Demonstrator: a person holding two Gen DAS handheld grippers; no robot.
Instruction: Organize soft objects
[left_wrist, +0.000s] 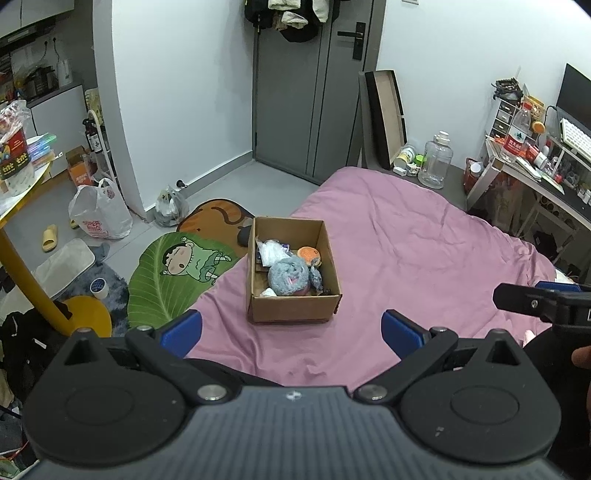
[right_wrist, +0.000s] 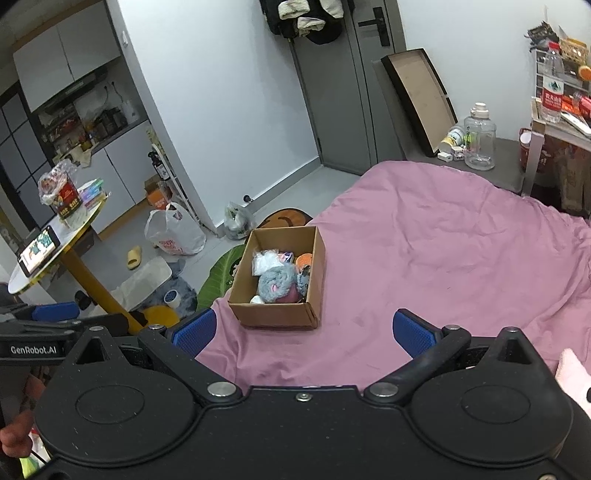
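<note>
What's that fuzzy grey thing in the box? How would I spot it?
Find the pink bedspread; an open cardboard box sits near its edge. Inside, toward the near wall, lies the round grey plush toy, the biggest, fluffiest item there, unlike the orange disc and white plastic bag behind it.

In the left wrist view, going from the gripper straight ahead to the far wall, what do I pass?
left gripper → pink bedsheet → cardboard box → grey plush toy inside it → orange rug → grey door
</note>
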